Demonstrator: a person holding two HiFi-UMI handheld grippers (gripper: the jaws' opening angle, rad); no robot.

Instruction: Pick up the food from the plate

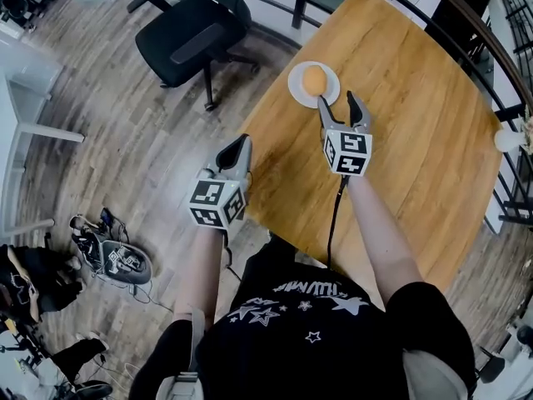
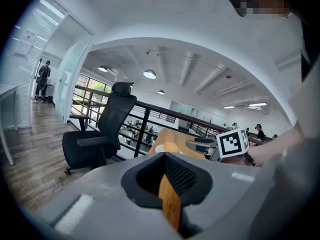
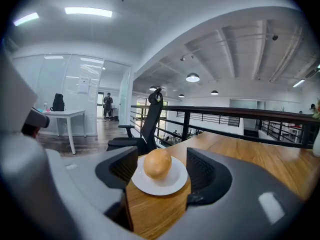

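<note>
We look down on a grey-brown wooden plank floor (image 1: 125,140). A light wooden table with rounded corners (image 1: 416,140) fills the right side, and a black metal railing (image 3: 186,126) runs along its far edge. A black swivel office chair (image 1: 187,32) stands just beyond the table's far left corner. Farther left we see a white desk (image 3: 65,115) before a glass partition wall (image 3: 85,79). Round ceiling lamps (image 3: 192,77) and a long strip light (image 3: 87,11) shine from the white ribbed ceiling (image 3: 240,44).

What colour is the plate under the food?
White; the plate shows best in the right gripper view.
</note>
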